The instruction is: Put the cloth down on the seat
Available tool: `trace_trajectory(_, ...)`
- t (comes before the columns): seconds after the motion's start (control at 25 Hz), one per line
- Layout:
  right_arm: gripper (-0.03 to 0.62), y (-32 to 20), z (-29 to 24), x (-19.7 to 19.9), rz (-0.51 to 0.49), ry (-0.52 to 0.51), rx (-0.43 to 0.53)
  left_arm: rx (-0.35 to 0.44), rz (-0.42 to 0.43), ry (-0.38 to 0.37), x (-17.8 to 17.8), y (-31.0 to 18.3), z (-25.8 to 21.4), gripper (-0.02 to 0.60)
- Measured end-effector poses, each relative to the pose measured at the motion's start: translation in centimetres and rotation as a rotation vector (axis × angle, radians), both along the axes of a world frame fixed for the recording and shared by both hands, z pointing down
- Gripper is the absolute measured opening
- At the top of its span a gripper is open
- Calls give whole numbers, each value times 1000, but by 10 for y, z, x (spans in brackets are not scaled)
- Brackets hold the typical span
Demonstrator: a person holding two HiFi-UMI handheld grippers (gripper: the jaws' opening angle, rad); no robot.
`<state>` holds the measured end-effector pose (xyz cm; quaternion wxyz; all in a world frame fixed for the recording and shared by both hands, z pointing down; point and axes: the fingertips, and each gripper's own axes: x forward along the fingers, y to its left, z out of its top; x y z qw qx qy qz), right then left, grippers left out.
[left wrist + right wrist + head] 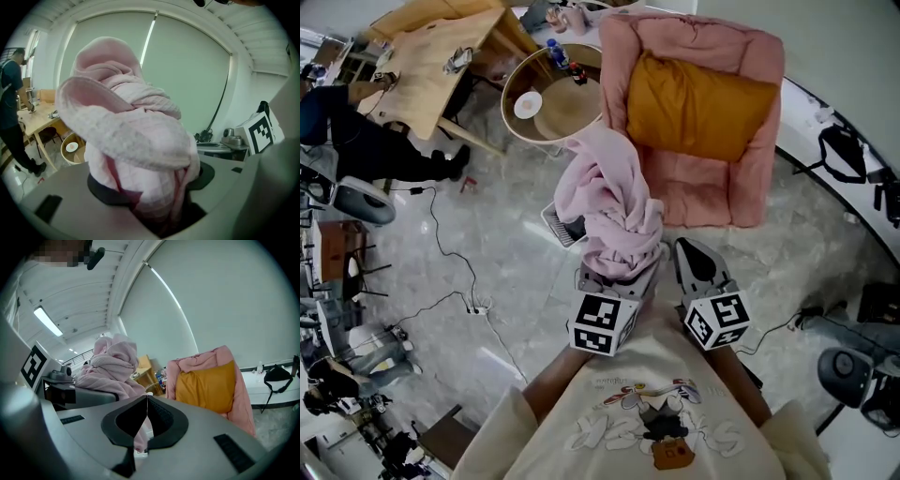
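My left gripper (617,274) grasps the bunched pink cloth (609,197), raised near the pink seat's (708,192) front edge. My right gripper (142,422), just beside it, is clenched, jaws together.

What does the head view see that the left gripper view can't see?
Only the head view shows the pink armchair with its orange cushion, the grey floor and the person's cream shirt. Only the left gripper view shows the ceiling, the big pale wall and, close up, the left gripper with its jaws closed on the cloth's lower end. Both show the pink cloth, the round table and the wooden table.
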<state>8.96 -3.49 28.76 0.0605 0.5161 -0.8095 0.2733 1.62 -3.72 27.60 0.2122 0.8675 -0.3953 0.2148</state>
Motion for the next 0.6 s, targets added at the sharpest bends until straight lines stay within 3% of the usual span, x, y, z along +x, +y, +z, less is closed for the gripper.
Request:
trace_trajectory(0.24, 18, -14, 11, 4, 11, 16, -16, -21, 23, 10, 5, -15, 14, 308)
trace_trajectory(0.44, 18, -18, 22, 12, 57, 2, -86, -71, 58, 12, 9, -19, 22, 308)
trace_trajectory(0.6, 18, -40, 23, 34, 54, 13, -63, -74, 68, 7, 30, -41, 29, 308)
